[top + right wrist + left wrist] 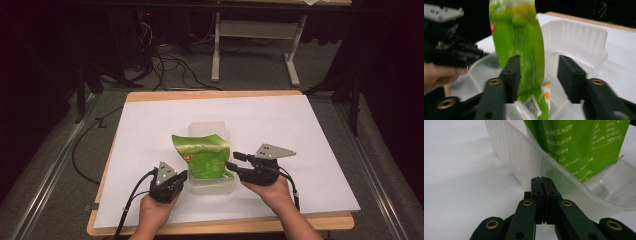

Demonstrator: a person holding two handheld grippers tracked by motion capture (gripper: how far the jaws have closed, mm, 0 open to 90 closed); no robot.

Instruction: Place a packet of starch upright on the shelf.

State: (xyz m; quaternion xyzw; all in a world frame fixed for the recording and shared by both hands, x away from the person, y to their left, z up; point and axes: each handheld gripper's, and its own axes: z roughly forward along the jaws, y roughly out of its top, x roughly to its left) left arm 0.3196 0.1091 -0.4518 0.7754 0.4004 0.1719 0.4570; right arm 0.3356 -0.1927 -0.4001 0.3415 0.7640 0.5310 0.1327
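Container (212, 186), a clear plastic tub with its lid (210, 129) hinged back, sits on the white sheet (300, 150) covering the table (220, 226), near the person's edge; inside it stands a green pouch (206, 156), upright and leaning, its bottom down in the tub and its top well above the rim; in the left gripper view the pouch (574, 145) rests against the tub wall (524, 157). Left gripper (541, 180) sits just outside that wall with its jaws pressed together on nothing, seemingly bracing the tub; right gripper (539, 75) has its jaws spread to either side of the pouch (521, 37), not pinching it. Loading the pouch into the tub looks nearly done; I judge the next move calls for drawing the right gripper clear without dragging the pouch over, then pressing it flat so the lid can fold down.
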